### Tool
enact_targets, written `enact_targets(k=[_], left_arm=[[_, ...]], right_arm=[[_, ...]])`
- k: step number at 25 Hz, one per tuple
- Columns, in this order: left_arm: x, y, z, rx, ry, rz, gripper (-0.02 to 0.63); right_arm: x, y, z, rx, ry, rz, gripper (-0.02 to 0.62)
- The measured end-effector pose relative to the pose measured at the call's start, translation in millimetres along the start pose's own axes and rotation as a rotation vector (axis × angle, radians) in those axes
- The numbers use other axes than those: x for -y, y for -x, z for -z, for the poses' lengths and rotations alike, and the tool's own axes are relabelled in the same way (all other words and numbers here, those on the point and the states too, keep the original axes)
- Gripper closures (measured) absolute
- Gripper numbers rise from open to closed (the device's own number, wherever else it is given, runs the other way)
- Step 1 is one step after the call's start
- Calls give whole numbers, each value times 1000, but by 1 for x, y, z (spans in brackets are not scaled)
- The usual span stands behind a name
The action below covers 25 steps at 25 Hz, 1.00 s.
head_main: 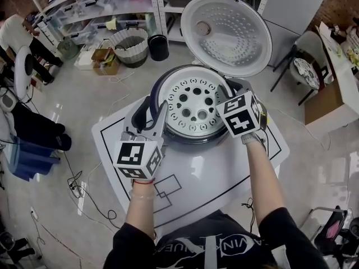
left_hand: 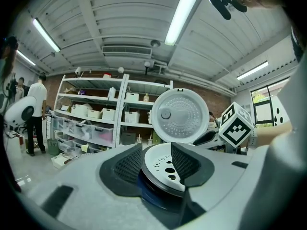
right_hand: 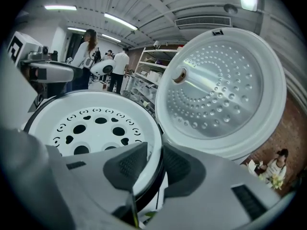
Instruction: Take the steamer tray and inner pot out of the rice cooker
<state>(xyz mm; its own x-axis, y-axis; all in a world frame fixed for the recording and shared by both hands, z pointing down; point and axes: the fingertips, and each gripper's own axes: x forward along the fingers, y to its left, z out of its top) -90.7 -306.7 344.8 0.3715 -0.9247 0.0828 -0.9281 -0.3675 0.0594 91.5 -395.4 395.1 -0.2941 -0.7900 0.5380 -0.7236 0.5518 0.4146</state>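
Tray (head_main: 193, 106) seated in cooker (head_main: 185, 140) at frame centre, lid (head_main: 227, 32) raised. Right gripper (right_hand: 151, 164) pinches the tray's right rim. Left gripper (left_hand: 157, 159) stands wide about the lower-left rim, not yet gripping. Advice: close left squarely, then lift both sides level. White table (head_main: 224, 172) below; shelves (head_main: 95, 4) upper left.

Long tube lamps (left_hand: 184, 13) on the ceiling give bright, even light. A window (left_hand: 268, 111) at the right of the left gripper view is washed out. The glossy bench (head_main: 196, 170) and the floor (head_main: 73, 102) throw back pale glare, and shadows are faint. A bright streak lies across the metal inside of the lid (right_hand: 216, 80). The white tray (right_hand: 98, 137) is sharp and evenly lit. Both gripper views bulge like a fisheye, with black corners and bent shelves (left_hand: 91, 109). The left tongs (left_hand: 157, 161), close to the lens, look soft.
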Motion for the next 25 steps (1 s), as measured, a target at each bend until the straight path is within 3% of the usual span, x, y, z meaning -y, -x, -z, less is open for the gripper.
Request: enact_targets(k=[5,8,12,17,25], left_arm=[[0,3,4,-9,1,7,443],[-1,4,6,-8,1,8,443],[-3,-2,8,-24,8,8,439],[-9,-11,7,-44,-21,14,431],[-10,-32,13,-116,-15,96,431]], right_arm=[[-1,7,-9,36,68,27,505],[3,15,-18,104,-17,22,525],[5,20,-25,143,-45,5,528],[13,39,-40,277,-156,3,537],[15,66,-55,420,-232,-25,540]])
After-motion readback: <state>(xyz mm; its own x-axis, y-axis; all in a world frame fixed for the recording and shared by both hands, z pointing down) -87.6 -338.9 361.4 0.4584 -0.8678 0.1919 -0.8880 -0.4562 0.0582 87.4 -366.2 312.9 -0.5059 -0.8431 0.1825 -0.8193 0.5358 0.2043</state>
